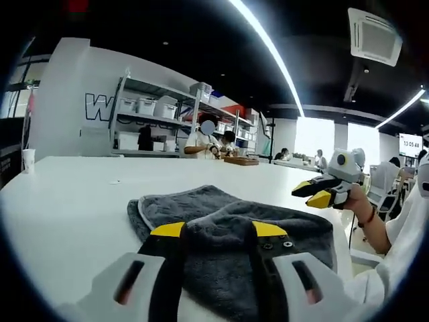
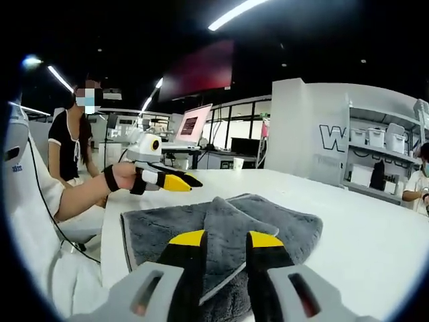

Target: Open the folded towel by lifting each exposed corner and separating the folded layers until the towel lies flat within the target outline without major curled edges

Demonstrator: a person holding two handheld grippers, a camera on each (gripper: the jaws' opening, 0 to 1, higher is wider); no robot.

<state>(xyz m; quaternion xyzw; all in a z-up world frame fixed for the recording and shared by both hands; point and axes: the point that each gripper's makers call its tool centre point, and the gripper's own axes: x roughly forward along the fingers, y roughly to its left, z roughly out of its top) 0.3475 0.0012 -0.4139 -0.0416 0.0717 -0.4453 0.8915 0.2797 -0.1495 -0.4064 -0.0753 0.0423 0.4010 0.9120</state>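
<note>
A dark grey towel (image 1: pixel 201 204) with a pale hem lies folded on the white table (image 1: pixel 80 194), its layers overlapping and one fold raised as a ridge. My left gripper (image 1: pixel 218 231) is open, hovering over the towel's near edge with nothing held. In the right gripper view it (image 2: pixel 188 181) hangs in the air past the towel's (image 2: pixel 268 225) far left corner, held by a hand. My right gripper (image 2: pixel 226 240) is open with a narrower gap, above the towel's ridge. In the left gripper view it (image 1: pixel 310 193) floats just off the towel's right edge.
A paper cup (image 1: pixel 28 159) stands at the table's far left edge, and a wooden tray (image 1: pixel 241 161) at the back. Shelves with bins (image 1: pixel 154 107) and seated people are behind. A person (image 2: pixel 70 147) stands beyond the table, near a white chair (image 2: pixel 17 168).
</note>
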